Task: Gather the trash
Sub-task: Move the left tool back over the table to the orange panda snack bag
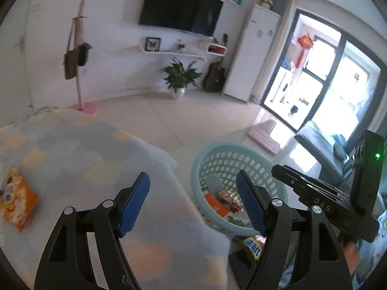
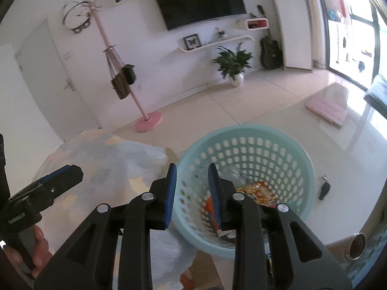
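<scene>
One pale teal perforated basket stands on the tiled floor in the lower centre-right of the right wrist view, and several wrappers lie in it: an orange-and-yellow snack packet near its middle and a flat orange piece beside that; the exact count of pieces inside cannot be told. One orange snack bag lies apart on the pastel blanket at the left edge of the left wrist view. One yellow packet lies just below the basket rim, low in that same view.

The left gripper points forward over the blanket's edge, tilted down, with the basket showing between its fingers. Its blue pads stand wide apart and grasp nothing. The right gripper is held above the near rim of the basket, aimed down into it. Its pads are parted by a narrower gap and are also empty, touching nothing.

One dark key fob lies on the floor right of the basket, and one metal cup sits at the lower right.
</scene>
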{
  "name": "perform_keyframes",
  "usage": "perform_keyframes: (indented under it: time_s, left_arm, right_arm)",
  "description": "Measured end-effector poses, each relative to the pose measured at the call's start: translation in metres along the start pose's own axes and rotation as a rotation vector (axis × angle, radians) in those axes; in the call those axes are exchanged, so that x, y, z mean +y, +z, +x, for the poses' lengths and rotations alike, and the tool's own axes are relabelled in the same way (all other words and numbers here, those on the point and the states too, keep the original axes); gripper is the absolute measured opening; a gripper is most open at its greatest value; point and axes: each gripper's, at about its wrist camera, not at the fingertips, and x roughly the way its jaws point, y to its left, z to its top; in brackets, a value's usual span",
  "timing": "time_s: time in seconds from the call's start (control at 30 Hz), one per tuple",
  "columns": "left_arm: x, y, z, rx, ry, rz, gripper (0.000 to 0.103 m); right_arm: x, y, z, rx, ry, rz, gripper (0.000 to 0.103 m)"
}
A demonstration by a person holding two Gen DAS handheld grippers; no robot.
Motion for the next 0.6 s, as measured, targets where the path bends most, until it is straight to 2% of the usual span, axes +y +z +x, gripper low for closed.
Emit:
perform_keyframes:
  time_s: [0.17,0.33,0.47,0.6]
  left_arm:
    - [0.029,0.0,-0.031,-0.043,0.05,-0.052,0.072]
    - [0.073,-0.006,-0.06,-0.075,0.121,-0.134,0.072]
    - [0.112,-0.013,-0.08,-0.073,0.225,-0.205,0.072]
    - [0.148,-0.019,-0.093,-0.073,0.27,-0.266,0.072]
  right_arm:
    - [0.036,0.002,-0.007,-0.029,0.043,-0.06,0.046]
    - [0.077,-0.002,-0.001,-0.008,0.1,-0.128,0.046]
    - [0.108,-0.008,0.009,0.019,0.137,-0.176,0.05]
    - [0.14,-0.018,0.022,0.052,0.18,-0.219,0.051]
